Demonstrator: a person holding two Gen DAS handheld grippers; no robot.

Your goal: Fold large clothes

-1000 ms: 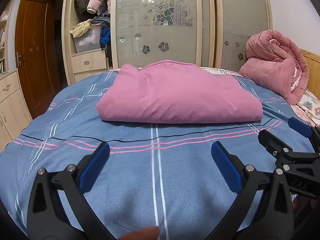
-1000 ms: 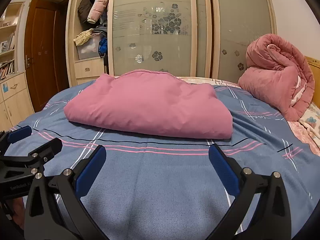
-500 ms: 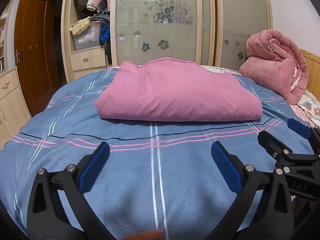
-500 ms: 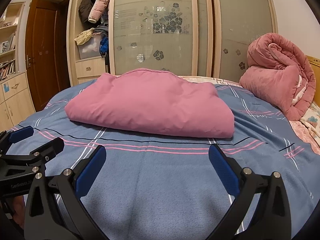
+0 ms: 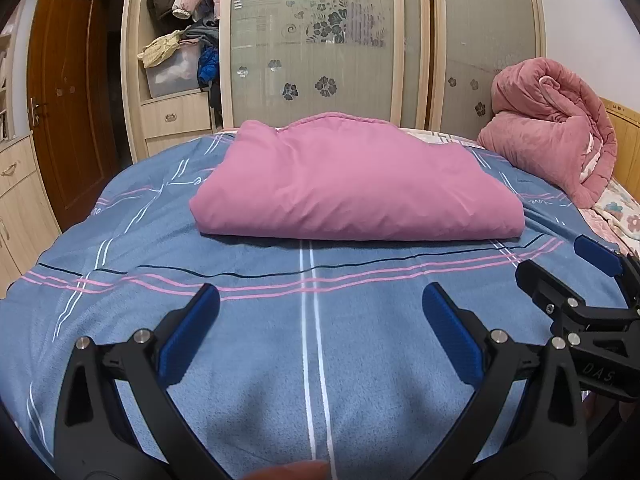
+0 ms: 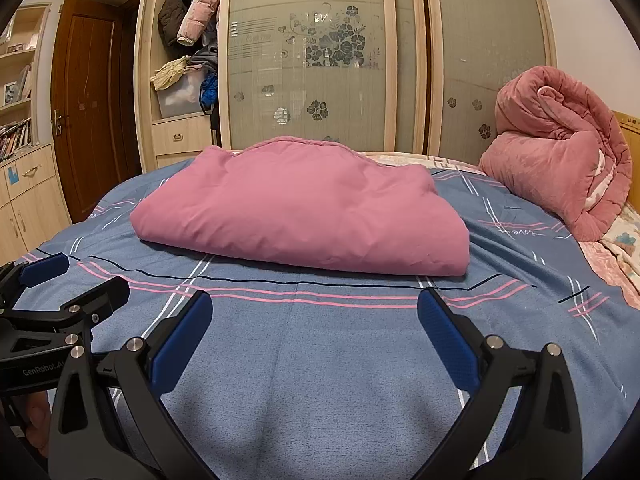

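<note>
Both the left gripper and the right gripper hang wide open and empty, side by side above the near edge of the bed. Beyond them, the folded pink quilt lies mid-bed on the blue striped sheet; a rolled pink comforter sits at the far right corner.

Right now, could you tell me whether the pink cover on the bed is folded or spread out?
Folded: the pink cover lies as a thick, compact bundle with a rounded near edge.

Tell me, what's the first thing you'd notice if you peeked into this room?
A big folded pink quilt lies in the middle of the blue striped bedspread. To its right, by the headboard, sits a rolled-up fluffy pink comforter. Up close, the left hand-held gripper and right hand-held gripper hover wide open, empty.
</note>
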